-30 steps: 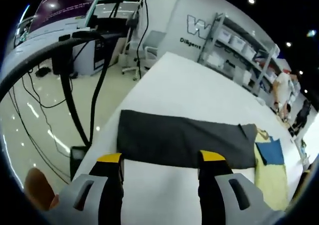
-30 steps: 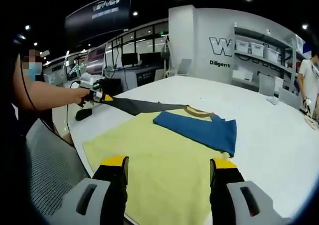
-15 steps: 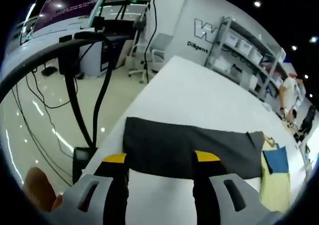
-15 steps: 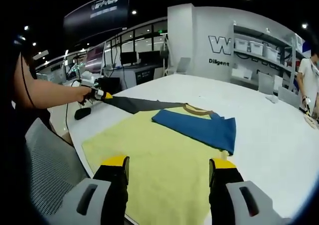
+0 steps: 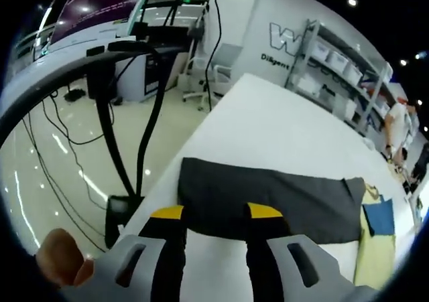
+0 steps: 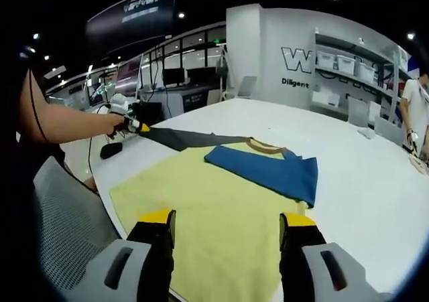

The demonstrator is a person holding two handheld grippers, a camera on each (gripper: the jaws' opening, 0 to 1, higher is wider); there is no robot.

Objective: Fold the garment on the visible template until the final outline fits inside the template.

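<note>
Lying spread across the white table [image 6: 375, 175], the yellow garment [image 6: 201, 208] was the landmark for everything else. Its blue sleeve [image 6: 265, 169] was folded inward over the body of the shirt, near the brown-trimmed collar [image 6: 266, 148]. Its other sleeve, dark grey [image 5: 268, 198], stretched away from the collar toward the table's edge, flat on the surface.

At the far end of that dark grey sleeve, in the left gripper view, the left gripper [image 5: 209, 215] sat with its yellow-tipped jaws narrowed, their tips at the sleeve's near hem; whether cloth was actually pinched between them could not be told. In the right gripper view the same gripper appeared at the sleeve's tip [image 6: 127, 124], held by the person's outstretched arm [image 6: 64, 124].

The right gripper [image 6: 228, 221] hovered over the garment's lower hem, jaws spread wide and holding nothing, yellow fabric visible between them.

Beyond the garment, on the far side of the table, stood a wall with lettering [image 6: 300, 62] and shelves with bins [image 6: 345, 64]. A person in white [image 6: 414, 104] stood past the table's far corner. Beside the sleeve end of the garment, off the table, black cables [image 5: 114, 148] ran down to a shiny floor [image 5: 60, 155].
</note>
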